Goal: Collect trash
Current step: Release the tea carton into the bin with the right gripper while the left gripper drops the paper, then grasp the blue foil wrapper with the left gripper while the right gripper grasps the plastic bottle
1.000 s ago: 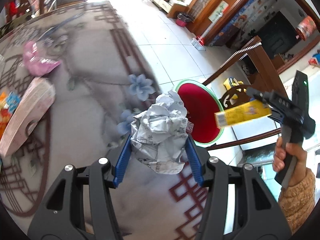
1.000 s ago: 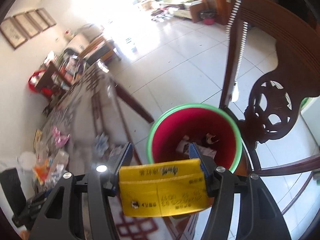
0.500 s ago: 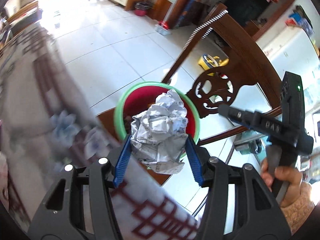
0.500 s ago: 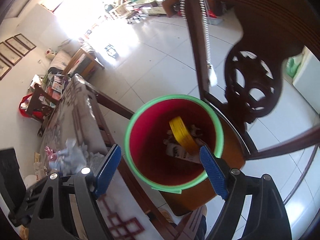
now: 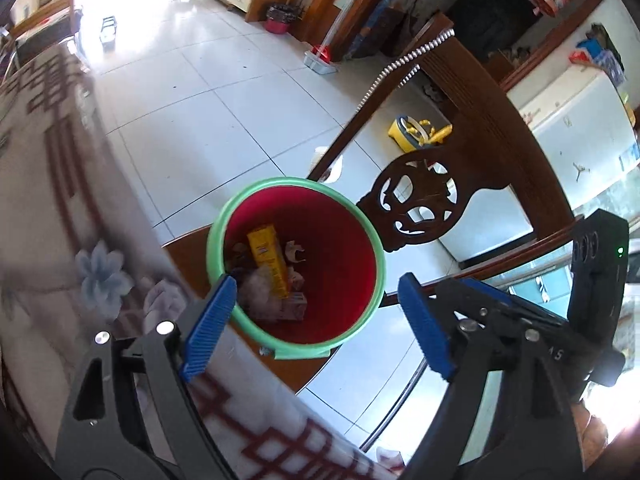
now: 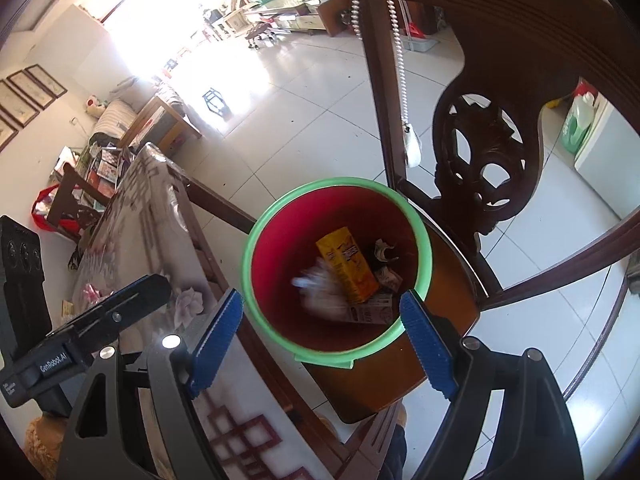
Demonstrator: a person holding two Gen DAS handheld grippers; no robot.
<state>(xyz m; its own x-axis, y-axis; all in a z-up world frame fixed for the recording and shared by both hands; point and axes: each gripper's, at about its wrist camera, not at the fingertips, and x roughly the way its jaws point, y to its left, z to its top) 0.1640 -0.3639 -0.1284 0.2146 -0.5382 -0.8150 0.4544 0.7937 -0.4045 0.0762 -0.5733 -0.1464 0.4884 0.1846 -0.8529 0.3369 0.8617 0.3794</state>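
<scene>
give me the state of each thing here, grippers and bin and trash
left gripper: open, empty, above the bin
right gripper: open, empty, above the bin
bin: upright, on the chair seat
yellow box: inside the bin
paper ball: blurred, inside the bin

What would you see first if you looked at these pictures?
First you'd spot the red bin with the green rim, standing on a dark wooden chair beside the table. Inside it lies a bright yellow box among crumpled paper. Both the left gripper and the right gripper hang above the bin with their blue jaws wide apart and nothing between them.
</scene>
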